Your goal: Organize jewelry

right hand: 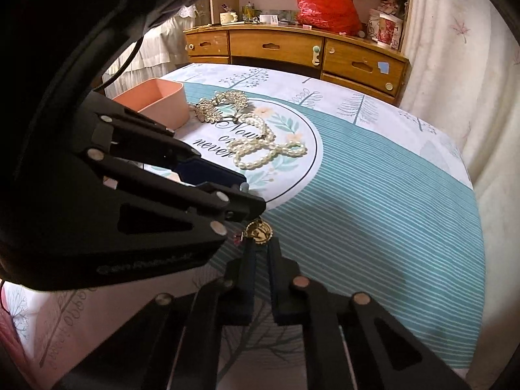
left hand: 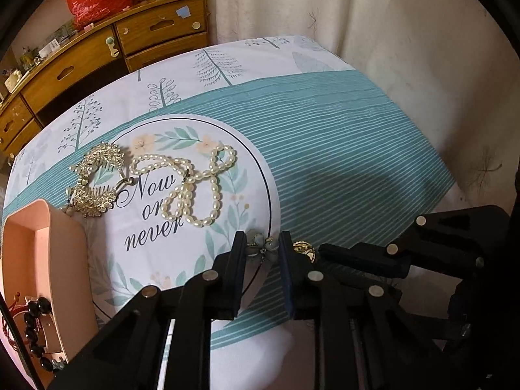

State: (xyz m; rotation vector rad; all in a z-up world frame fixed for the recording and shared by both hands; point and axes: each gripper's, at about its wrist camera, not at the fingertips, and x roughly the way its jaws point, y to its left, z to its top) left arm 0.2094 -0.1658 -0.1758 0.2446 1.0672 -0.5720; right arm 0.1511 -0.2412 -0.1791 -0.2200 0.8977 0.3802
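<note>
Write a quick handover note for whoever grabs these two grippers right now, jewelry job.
Left gripper: shut on the grey-green flower brooch, low over the tablecloth.
Right gripper: shut on the gold round pendant, just beside the left one.
On the cloth: pearl necklace and gold leaf hair comb, side by side near the pink box.
Done: black bead bracelet and a red cord piece lie in the box.
Left: take both held pieces to the box, then the necklace and comb.

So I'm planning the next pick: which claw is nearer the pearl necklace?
Left. The left claw, shut on a flower brooch, sits just below the pearl necklace; the right claw lies beyond it.
</note>
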